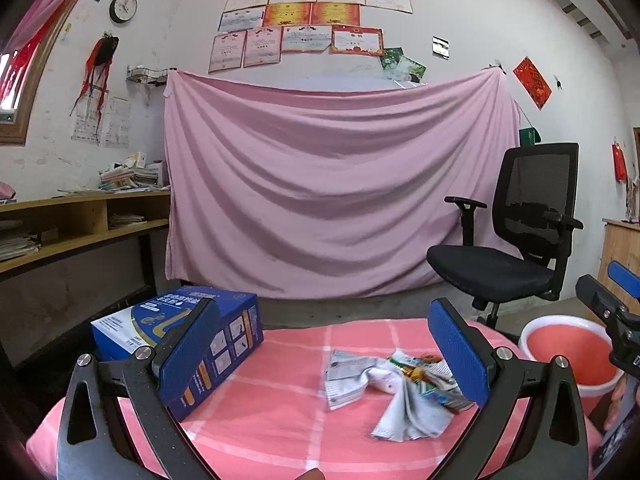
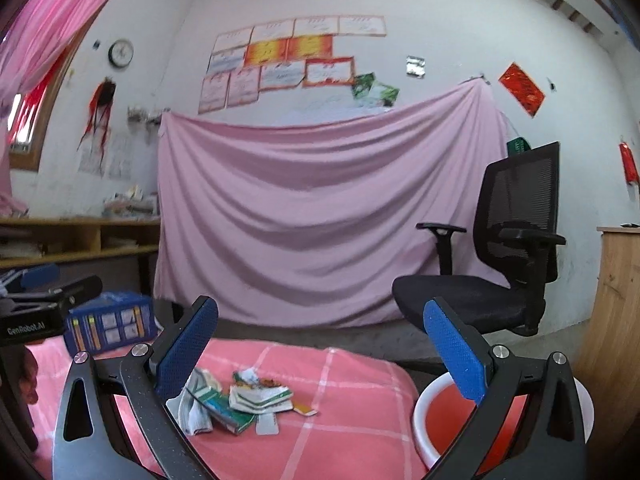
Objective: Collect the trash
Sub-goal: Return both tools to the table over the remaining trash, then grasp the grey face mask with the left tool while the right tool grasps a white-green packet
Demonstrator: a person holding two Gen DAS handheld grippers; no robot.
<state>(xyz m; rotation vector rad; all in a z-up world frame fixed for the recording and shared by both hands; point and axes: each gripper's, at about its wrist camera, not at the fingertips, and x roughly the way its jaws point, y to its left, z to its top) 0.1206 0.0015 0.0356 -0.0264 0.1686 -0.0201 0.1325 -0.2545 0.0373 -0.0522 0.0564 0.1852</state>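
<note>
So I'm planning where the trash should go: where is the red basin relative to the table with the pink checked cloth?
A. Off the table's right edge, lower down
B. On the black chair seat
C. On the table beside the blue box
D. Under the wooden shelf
A: the red basin sits lower, past the right edge of the table, away from the blue box.

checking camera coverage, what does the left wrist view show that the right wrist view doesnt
Only the left wrist view shows the top of the blue box and the right gripper at its right edge, jaws unclear there. Only the right wrist view shows the left gripper at its left edge. Both show the trash pile, pink checked cloth, red basin, office chair and pink sheet, each through its own open jaws.
</note>
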